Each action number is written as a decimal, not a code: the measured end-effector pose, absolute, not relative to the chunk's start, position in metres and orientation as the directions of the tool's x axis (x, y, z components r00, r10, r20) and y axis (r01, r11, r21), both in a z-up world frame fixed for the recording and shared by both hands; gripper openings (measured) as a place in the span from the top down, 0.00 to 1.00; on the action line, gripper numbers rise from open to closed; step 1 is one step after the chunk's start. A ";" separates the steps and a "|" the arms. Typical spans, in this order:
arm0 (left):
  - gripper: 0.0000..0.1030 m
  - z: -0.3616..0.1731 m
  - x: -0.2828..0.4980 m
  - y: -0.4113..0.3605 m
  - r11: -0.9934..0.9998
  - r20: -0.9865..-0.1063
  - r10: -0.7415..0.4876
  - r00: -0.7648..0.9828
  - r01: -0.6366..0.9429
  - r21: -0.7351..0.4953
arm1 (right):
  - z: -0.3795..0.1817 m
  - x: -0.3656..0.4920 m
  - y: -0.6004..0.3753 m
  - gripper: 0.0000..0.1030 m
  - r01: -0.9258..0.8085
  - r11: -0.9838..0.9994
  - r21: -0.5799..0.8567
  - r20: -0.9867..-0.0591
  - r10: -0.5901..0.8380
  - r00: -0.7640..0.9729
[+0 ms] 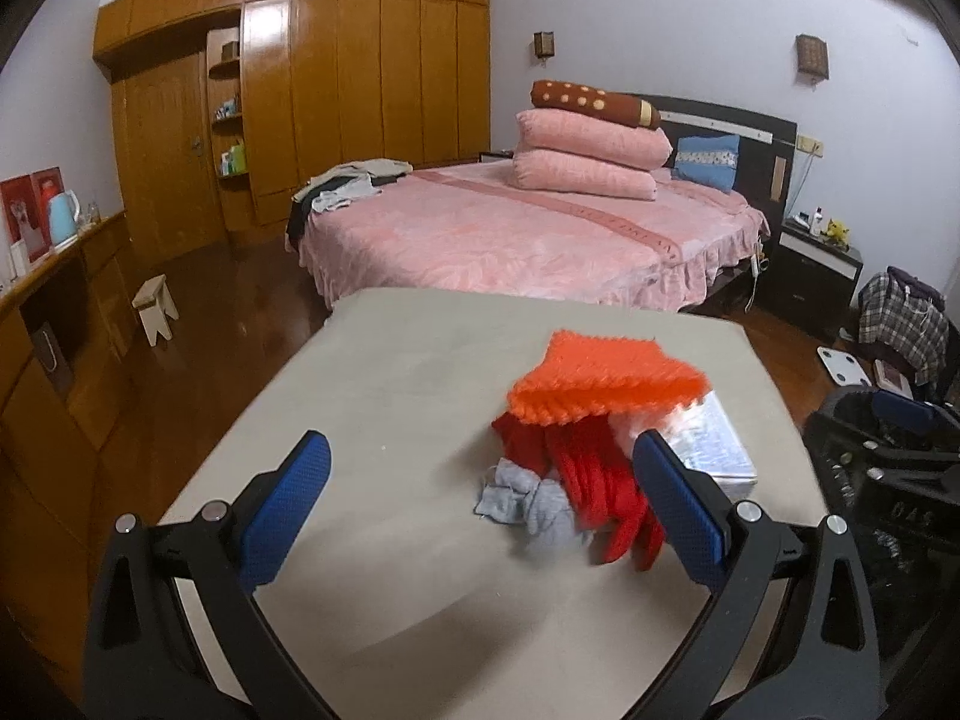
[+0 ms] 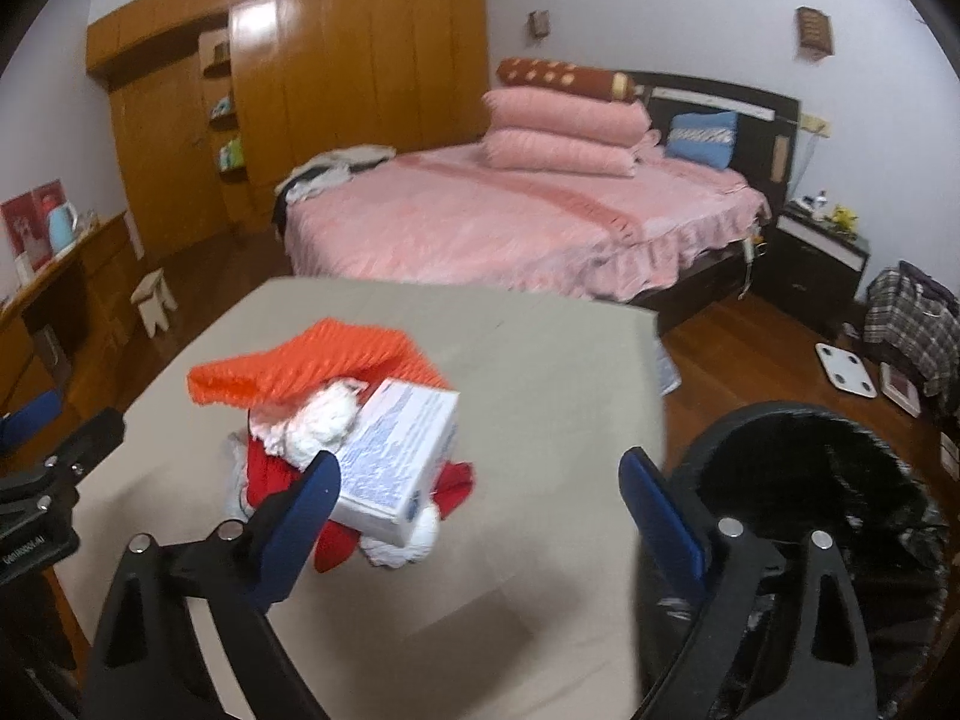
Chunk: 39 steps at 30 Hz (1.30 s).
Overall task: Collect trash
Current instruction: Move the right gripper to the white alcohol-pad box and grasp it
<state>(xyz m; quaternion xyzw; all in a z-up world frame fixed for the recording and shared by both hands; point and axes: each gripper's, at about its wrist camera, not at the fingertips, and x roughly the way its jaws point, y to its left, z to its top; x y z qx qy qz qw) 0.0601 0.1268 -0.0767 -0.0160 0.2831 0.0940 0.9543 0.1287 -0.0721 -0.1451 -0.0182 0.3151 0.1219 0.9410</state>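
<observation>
Where beige table fronts pink bed, wooden wardrobe behind

Box print blurred, unreadable

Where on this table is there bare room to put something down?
The table is bare along its far edge toward the bed, over its left half, and along the near edge. It is crowded right of centre, where the orange knit, red cloth, grey rag and white box are piled.
</observation>
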 end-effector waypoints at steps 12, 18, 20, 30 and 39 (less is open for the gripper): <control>0.06 -0.104 0.075 0.144 0.980 -0.589 0.172 0.789 -0.201 0.018 | -0.181 0.142 -0.037 0.12 -0.289 0.956 0.056 -0.670 0.251 0.699; 0.06 -0.107 0.079 0.143 0.980 -0.598 0.170 0.783 -0.200 0.016 | -0.193 0.151 -0.024 0.12 -0.296 0.954 0.036 -0.688 0.239 0.686; 0.06 -0.108 0.080 0.143 0.980 -0.598 0.169 0.783 -0.200 0.015 | -0.193 0.153 -0.028 0.12 -0.286 0.958 0.009 -0.687 0.214 0.694; 0.06 -0.117 0.087 0.139 0.981 -0.616 0.155 0.772 -0.193 0.005 | -0.194 0.164 -0.054 0.17 -0.241 0.969 0.056 -0.704 0.209 0.678; 0.06 -0.120 0.084 0.133 0.984 -0.615 0.151 0.774 -0.180 0.015 | -0.197 0.169 -0.063 0.18 -0.242 0.965 0.101 -0.713 0.240 0.659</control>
